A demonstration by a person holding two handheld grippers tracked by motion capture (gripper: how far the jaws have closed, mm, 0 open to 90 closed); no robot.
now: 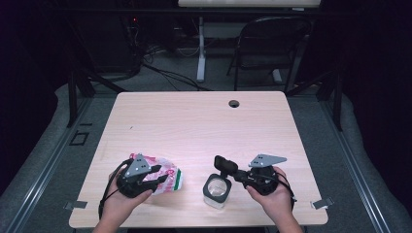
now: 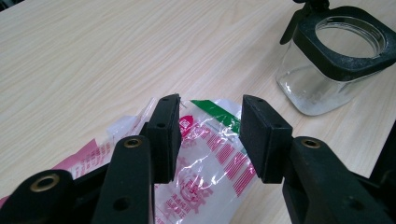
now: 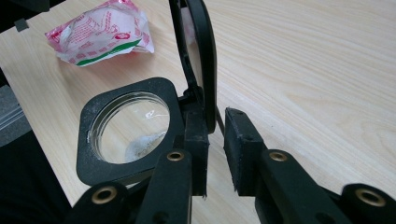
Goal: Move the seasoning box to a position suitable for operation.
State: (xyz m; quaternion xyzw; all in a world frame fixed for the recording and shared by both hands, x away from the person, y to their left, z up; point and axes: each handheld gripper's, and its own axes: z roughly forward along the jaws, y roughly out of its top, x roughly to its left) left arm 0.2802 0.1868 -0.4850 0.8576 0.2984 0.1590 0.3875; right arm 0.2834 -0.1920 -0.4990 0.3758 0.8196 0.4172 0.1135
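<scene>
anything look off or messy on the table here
Nothing spilled or broken. The jar stands upright with its lid flipped open and a little white residue at the bottom. The plastic bag lies crumpled beside it.

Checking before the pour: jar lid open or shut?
Open. The hinged lid stands up off the glass jar; its mouth is uncovered.

Packet (image 1: 165, 175) left of jar (image 1: 216, 189), both near table's (image 1: 204, 121) front edge.

- Bag (image 2: 205, 154): clear plastic printed with pink-red stripes and a green band, lying between the black left fingers (image 2: 163, 135).
- Jar (image 3: 128, 128): clear glass, black rim and lid, beside the black right fingers (image 3: 240, 149).
- Table (image 1: 194, 121): pale wood grain.
</scene>
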